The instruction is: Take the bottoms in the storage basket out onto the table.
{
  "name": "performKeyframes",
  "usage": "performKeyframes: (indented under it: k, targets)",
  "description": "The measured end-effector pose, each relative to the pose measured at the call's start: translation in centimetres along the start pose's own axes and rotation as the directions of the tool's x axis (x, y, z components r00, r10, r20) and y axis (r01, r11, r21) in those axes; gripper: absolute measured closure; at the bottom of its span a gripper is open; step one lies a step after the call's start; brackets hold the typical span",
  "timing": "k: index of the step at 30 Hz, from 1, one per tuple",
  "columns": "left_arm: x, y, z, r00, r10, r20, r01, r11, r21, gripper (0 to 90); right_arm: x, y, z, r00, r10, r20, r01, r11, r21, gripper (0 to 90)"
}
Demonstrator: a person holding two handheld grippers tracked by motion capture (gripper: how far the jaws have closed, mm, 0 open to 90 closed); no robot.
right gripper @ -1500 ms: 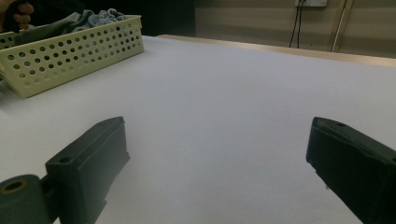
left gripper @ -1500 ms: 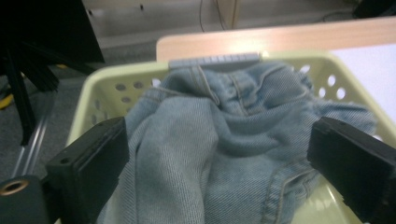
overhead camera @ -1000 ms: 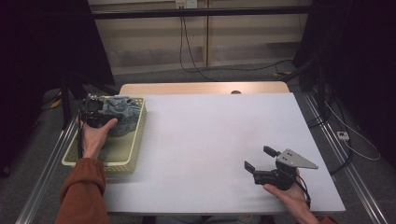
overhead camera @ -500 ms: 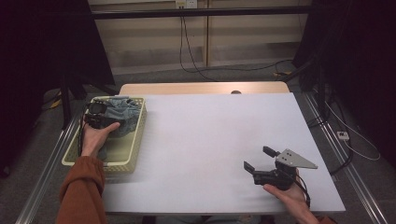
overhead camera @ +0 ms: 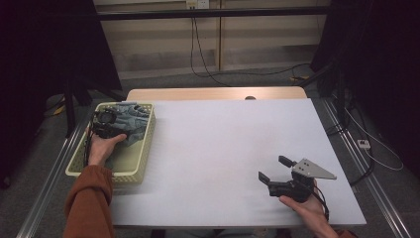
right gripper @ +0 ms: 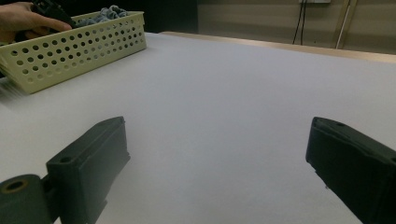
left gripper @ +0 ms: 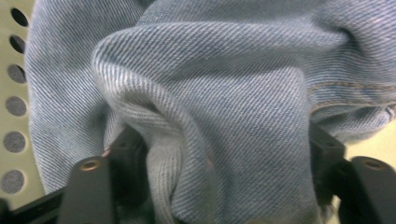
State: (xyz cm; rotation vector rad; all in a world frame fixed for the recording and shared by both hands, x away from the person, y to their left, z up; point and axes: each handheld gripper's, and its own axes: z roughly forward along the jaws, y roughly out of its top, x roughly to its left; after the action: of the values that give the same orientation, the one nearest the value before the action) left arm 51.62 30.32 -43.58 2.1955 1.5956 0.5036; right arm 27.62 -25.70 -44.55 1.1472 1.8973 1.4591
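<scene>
Two grippers in use. Left gripper (overhead camera: 110, 120) jaws have just been closing on a bunched fold of jeans (left gripper: 224, 107) in the basket (overhead camera: 141, 161) at bench left; grasp looks begun. Denim pale blue, crumpled. Right gripper (overhead camera: 275, 169) rests wide, holding nothing.

- My left gripper (left gripper: 219, 186) has just been closing on a fold of blue denim (left gripper: 224, 93) bunched between its jaws.
- Perforated cream basket wall (left gripper: 11, 93) lies left.
</scene>
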Motion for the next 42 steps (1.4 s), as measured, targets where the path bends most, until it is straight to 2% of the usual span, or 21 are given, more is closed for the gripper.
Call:
performKeyframes:
  k: [4,6,8,12,13,17,24,25,26,33,35,38,39,42]
  targets:
    - [0.1,-0.2,-0.2,0.9997,-0.026,-0.006,0.026,0.9997,0.001,53.0,0.0,0.0,0.0,1.0000,-0.002,0.002,0.002,1.0000,0.001,5.6]
    - [0.2,-0.1,-0.3,0.9996,-0.027,-0.005,0.027,0.9996,0.008,58.2,0.0,0.0,0.0,1.0000,0.000,0.004,0.000,1.0000,0.000,5.6]
    - [0.2,-0.2,-0.4,0.9983,-0.058,0.001,0.058,0.9983,-0.002,64.6,-0.1,0.0,0.0,1.0000,-0.002,0.005,0.002,1.0000,0.000,5.6]
    - [0.2,-0.2,-0.9,0.9972,-0.075,0.001,0.075,0.9971,-0.016,71.2,0.0,0.0,0.1,1.0000,-0.002,0.004,0.002,1.0000,0.002,5.6]
    - [0.2,-0.2,-1.0,0.9960,-0.089,0.005,0.089,0.9957,-0.024,71.9,-0.1,0.0,0.1,1.0000,-0.001,0.006,0.001,1.0000,0.001,5.6]
    - [0.4,-0.6,-1.6,0.9957,-0.086,0.035,0.088,0.9946,-0.055,72.1,-0.1,0.0,0.1,1.0000,0.004,0.008,-0.004,1.0000,0.002,5.7]
    - [0.2,-1.1,-2.8,0.9937,-0.098,0.054,0.104,0.9873,-0.120,72.2,-0.1,0.0,0.1,0.9999,0.002,0.010,-0.002,1.0000,0.002,5.7]
    - [0.3,-1.2,-3.0,0.9944,-0.090,0.055,0.096,0.9879,-0.122,72.2,-0.1,0.0,0.1,0.9999,0.002,0.010,-0.002,1.0000,0.002,5.6]
    - [0.2,-1.2,-3.1,0.9929,-0.105,0.055,0.112,0.9840,-0.138,72.3,-0.1,0.0,0.1,0.9999,0.002,0.010,-0.002,1.0000,0.002,5.6]
    - [-0.2,-1.4,-4.2,0.9950,-0.096,0.028,0.100,0.9771,-0.188,73.1,-0.1,0.0,0.1,0.9999,0.004,0.010,-0.004,1.0000,0.003,5.6]
    - [-0.5,-1.4,-4.5,0.9943,-0.106,0.016,0.107,0.9699,-0.219,73.3,-0.1,0.0,0.1,1.0000,0.003,0.009,-0.003,1.0000,0.002,5.7]
    - [-0.7,-1.7,-5.0,0.9951,-0.099,0.007,0.098,0.9640,-0.247,73.5,-0.1,0.0,0.1,0.9999,0.004,0.013,-0.004,1.0000,0.006,5.7]
    - [-0.7,-1.8,-5.1,0.9941,-0.107,0.015,0.107,0.9585,-0.264,73.7,-0.1,0.0,0.1,0.9999,0.004,0.013,-0.004,1.0000,0.006,5.7]
    - [-0.7,-2.3,-5.4,0.9938,-0.109,0.019,0.110,0.9502,-0.292,74.2,-0.1,0.0,0.1,0.9999,0.003,0.014,-0.004,1.0000,0.005,5.7]
